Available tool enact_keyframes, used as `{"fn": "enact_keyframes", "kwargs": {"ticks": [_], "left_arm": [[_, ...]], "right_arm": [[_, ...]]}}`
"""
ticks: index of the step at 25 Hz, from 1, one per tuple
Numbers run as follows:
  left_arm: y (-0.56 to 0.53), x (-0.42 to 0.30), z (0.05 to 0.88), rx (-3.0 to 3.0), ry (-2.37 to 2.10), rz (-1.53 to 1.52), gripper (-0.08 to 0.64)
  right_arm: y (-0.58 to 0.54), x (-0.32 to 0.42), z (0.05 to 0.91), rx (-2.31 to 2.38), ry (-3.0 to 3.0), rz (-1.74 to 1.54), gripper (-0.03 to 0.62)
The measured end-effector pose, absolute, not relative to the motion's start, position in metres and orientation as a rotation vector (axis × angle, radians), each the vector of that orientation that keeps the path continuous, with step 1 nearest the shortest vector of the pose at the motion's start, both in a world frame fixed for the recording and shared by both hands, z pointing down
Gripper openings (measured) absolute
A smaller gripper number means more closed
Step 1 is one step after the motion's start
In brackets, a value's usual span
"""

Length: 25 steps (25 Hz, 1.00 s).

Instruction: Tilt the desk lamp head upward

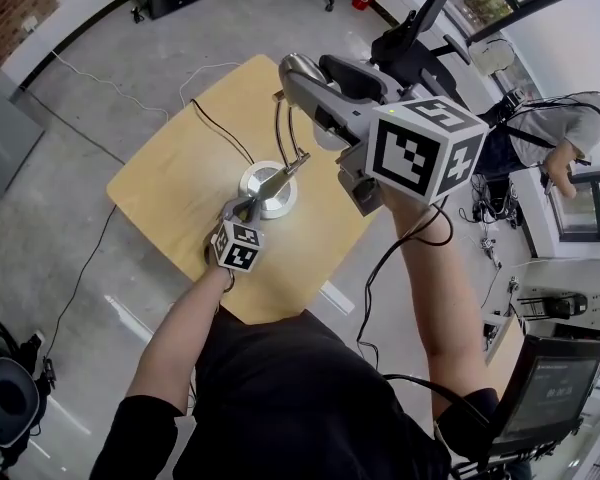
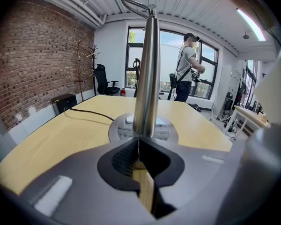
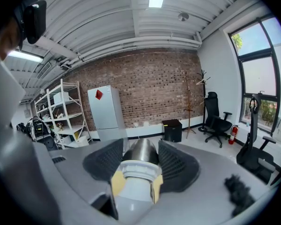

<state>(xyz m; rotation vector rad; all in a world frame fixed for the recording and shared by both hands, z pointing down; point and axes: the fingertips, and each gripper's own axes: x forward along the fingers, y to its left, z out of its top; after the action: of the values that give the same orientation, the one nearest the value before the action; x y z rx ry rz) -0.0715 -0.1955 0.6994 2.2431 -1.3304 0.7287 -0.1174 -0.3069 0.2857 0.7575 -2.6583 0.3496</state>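
Note:
A silver desk lamp stands on the yellow table [image 1: 170,183]. It has a round base [image 1: 272,200], thin arms [image 1: 280,128], and a cone-shaped head [image 1: 302,68] raised high. My right gripper [image 1: 315,88] is shut on the lamp head [image 3: 139,151], whose white collar and metal cone sit between the ribbed pads [image 3: 105,161]. My left gripper [image 1: 248,206] is low on the table with its jaws shut together. Its tips [image 2: 138,140] rest at the foot of the chrome pole [image 2: 147,69], just above the base [image 2: 117,128].
A black cable [image 1: 220,128] runs from the base over the table's far edge; it is also seen as the cable [image 2: 86,112]. A person [image 2: 185,74] stands beyond the table by the windows. A black office chair [image 1: 420,38] is close behind the lamp.

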Motion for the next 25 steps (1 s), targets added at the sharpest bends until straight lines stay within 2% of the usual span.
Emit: {"fn": "enact_keyframes", "kwargs": {"ticks": [25], "left_arm": [[-0.195, -0.0718, 0.7032, 2.253, -1.309, 0.777, 0.017]], "right_arm": [[-0.3027, -0.1173, 0.2823, 0.712, -2.752, 0.344, 0.245]]}}
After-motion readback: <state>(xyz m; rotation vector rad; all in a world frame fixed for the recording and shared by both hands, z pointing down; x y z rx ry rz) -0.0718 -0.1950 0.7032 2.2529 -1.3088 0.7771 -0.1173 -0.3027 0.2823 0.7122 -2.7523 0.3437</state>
